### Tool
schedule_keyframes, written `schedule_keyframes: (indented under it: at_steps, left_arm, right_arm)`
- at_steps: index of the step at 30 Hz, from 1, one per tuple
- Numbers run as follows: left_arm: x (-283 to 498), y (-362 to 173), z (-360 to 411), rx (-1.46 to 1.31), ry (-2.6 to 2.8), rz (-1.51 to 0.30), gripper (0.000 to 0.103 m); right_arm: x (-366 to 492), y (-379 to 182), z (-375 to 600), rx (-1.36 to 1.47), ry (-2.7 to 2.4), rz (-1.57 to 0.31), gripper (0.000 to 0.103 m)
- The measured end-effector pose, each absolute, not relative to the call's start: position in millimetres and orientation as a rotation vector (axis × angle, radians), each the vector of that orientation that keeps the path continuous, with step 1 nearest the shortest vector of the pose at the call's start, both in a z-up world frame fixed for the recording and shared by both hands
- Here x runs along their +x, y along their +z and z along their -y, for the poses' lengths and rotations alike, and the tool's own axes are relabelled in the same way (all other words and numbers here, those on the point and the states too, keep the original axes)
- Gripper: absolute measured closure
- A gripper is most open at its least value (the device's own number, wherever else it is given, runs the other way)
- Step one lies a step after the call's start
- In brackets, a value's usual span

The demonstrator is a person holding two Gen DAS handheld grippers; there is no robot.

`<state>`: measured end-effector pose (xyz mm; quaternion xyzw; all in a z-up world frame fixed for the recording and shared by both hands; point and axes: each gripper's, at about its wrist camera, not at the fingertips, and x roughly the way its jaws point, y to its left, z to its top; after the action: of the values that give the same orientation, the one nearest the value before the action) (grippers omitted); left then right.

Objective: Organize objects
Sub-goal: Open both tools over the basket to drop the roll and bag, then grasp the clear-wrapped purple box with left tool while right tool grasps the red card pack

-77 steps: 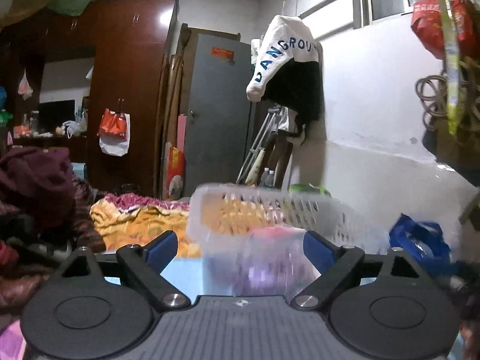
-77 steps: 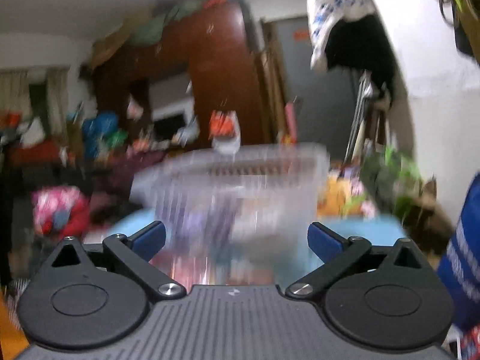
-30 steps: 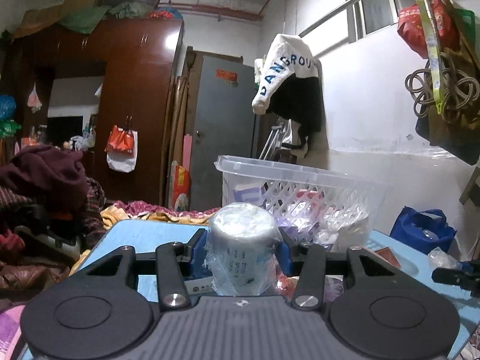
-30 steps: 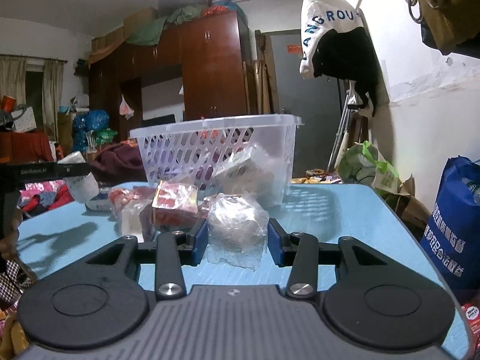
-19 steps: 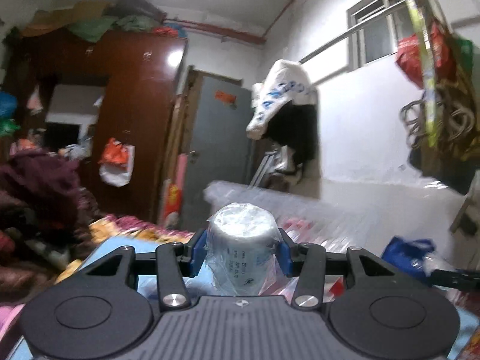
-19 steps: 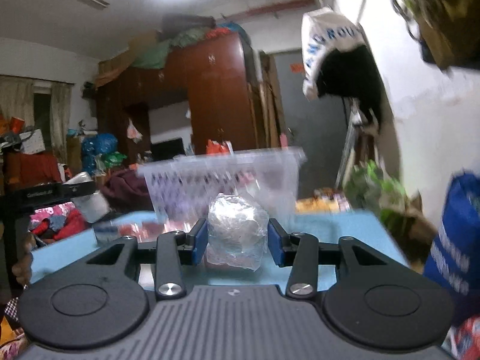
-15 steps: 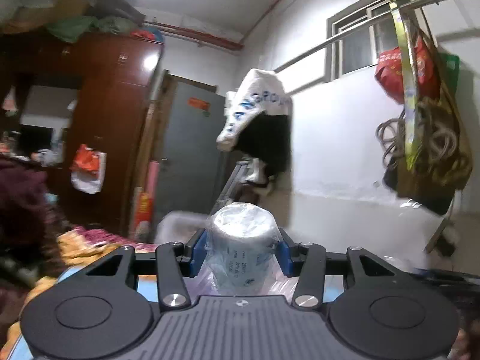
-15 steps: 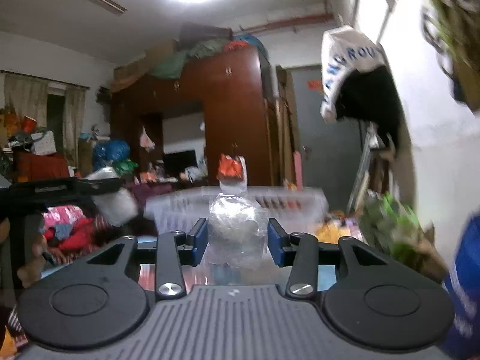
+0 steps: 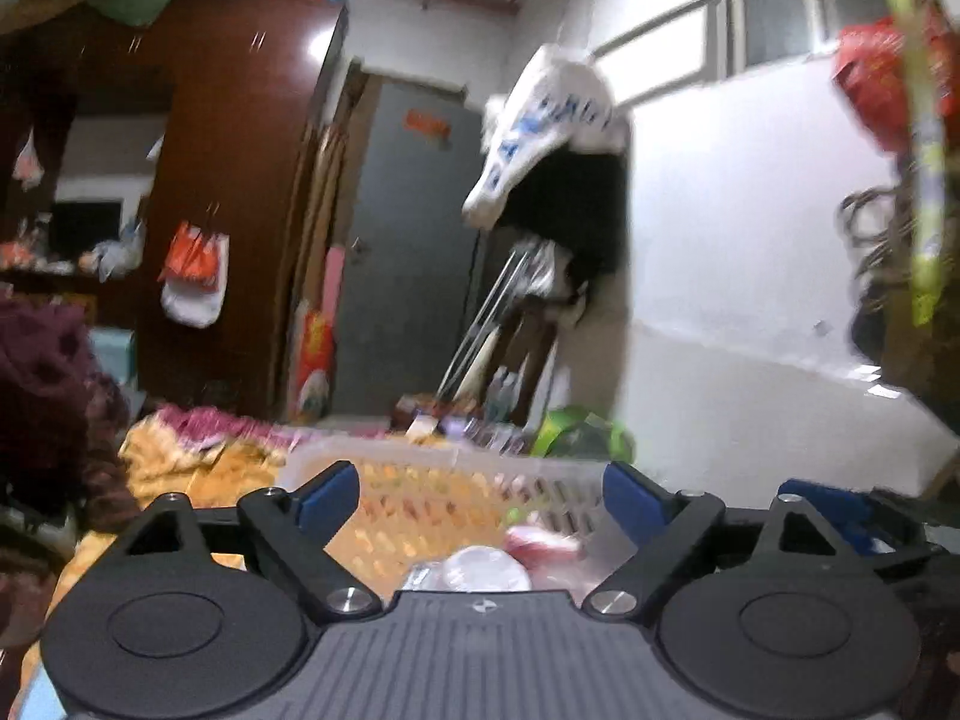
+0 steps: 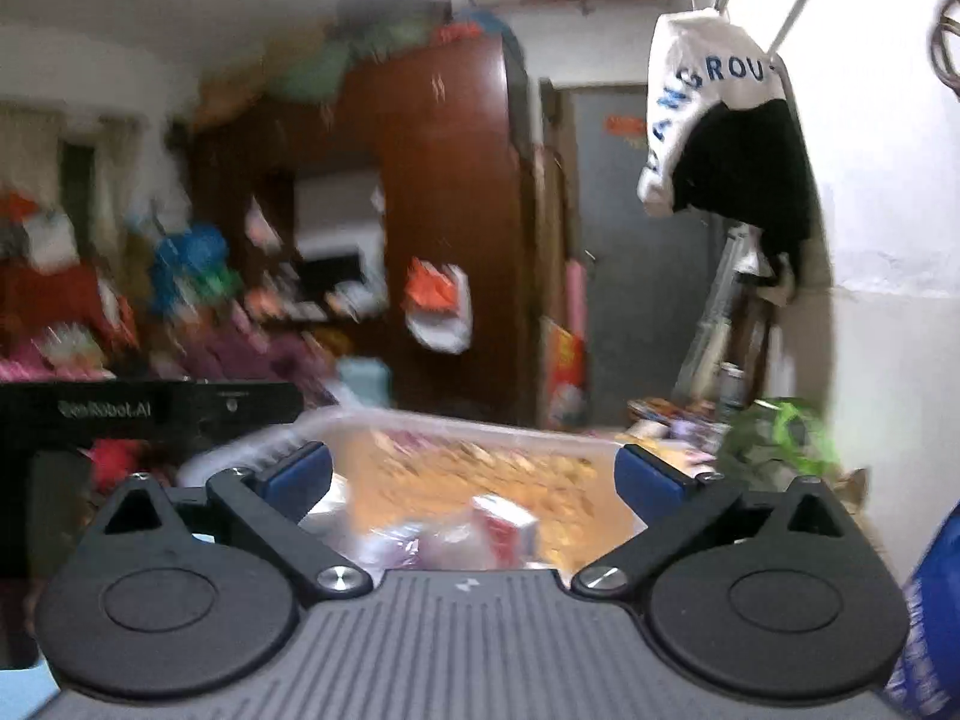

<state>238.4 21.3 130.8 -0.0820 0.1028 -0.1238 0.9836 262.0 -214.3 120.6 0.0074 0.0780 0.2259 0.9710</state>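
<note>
Your left tool [image 9: 480, 489] is spread wide, its blue-padded fingers [image 9: 327, 492] holding nothing and touching nothing. Just past and below the gap between them lies a white wrapped cup [image 9: 483, 569], lid up, inside the white plastic basket [image 9: 432, 468], with a pink packet [image 9: 543, 540] just beside it. The basket's perforated wall runs across between the two fingers, blurred.

Your right tool [image 10: 474, 477] is likewise opened wide and empty. Under its gap you look into the same basket [image 10: 480, 423], whose clear-white rim arcs from one blue pad [image 10: 300, 474] to the other. Inside sit a red-and-white box [image 10: 507, 525] and some crinkled clear-wrapped packets [image 10: 414, 537], pressed together; the blur hides what they are. At the left edge of the right wrist view, the black body of your left tool [image 10: 150, 408] crosses in front of the basket's near corner.

Beyond the basket, an orange-yellow blanket [image 9: 198, 468] lies on the left, and a green bag [image 10: 774, 438] sits near the wall on the right. Farther back stand a dark red-brown wardrobe [image 10: 444, 210] with an orange-and-white bag [image 10: 438, 306] hanging on it, and a grey door [image 9: 408, 252]. A white-and-black jacket [image 10: 714, 138] with blue lettering hangs from a rail on the white wall.
</note>
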Motion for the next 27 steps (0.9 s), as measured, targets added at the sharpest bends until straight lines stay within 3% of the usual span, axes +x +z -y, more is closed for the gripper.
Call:
schedule_keyframes:
  at_steps: [3,8,12,22,23,24,27]
  left_arm:
    - [190,123,-29,-0.164,-0.287,-0.186,0.011]
    - [134,59,-9,-0.083,-0.341,-0.336,0.01]
    - [125,17,19,-0.008,-0.347,-0.441,0.01]
    - [129,13,21,0.023,-0.257,-0.512,0.01]
    - [124,11,19,0.025,-0.25,-0.508,0.01]
    - [123,12,18,0.029,-0.243,-0.503,0.01]
    - [129,14,16,0.038,-0.232,-0.499,0.01]
  right_arm:
    - [227,106,238,0.089,0.442,-0.141,0.0]
    - [219,53,256,0.053,0.448,-0.369,0.0]
    - [233,31,266,0.101,0.451,-0.472,0.013]
    - [250,13,216,-0.122,0.501,-0.633,0.019]
    - [248,13,213,-0.15,0.497,-0.622,0.023]
    - [246,13,210,-0.181,0.48,-0.606,0.033]
    - [243,14,211,-0.194,0.45,-0.588,0.038]
